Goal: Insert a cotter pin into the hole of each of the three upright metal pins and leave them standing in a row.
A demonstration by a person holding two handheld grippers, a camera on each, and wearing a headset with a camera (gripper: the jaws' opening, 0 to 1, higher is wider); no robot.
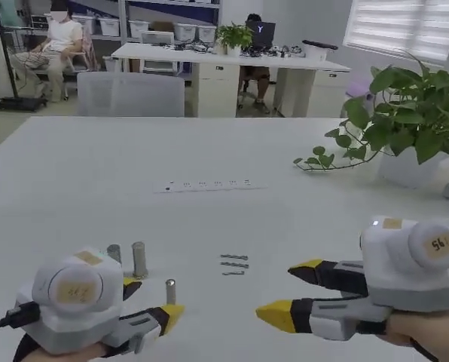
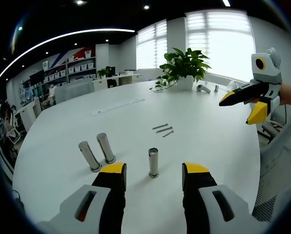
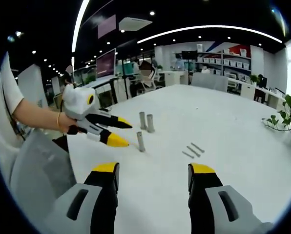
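Note:
Three upright metal pins stand on the white table: one near pin (image 1: pixel 170 291) (image 2: pixel 153 162) (image 3: pixel 141 141) and two behind it (image 1: pixel 139 259) (image 1: pixel 114 253) (image 2: pixel 106 147) (image 2: pixel 89 156) (image 3: pixel 145 121). Three small cotter pins (image 1: pixel 234 265) (image 2: pixel 163 129) (image 3: pixel 193 150) lie side by side to their right. My left gripper (image 1: pixel 151 299) (image 2: pixel 153 171) is open, its yellow tips just short of the near pin, on either side of it. My right gripper (image 1: pixel 294 290) (image 3: pixel 154 169) is open and holds nothing, right of the cotter pins.
A power strip (image 1: pixel 206 184) lies flat mid-table. A potted plant (image 1: pixel 409 128) (image 2: pixel 184 68) stands at the right edge with a trailing vine. Chairs, desks and seated people are beyond the table's far edge.

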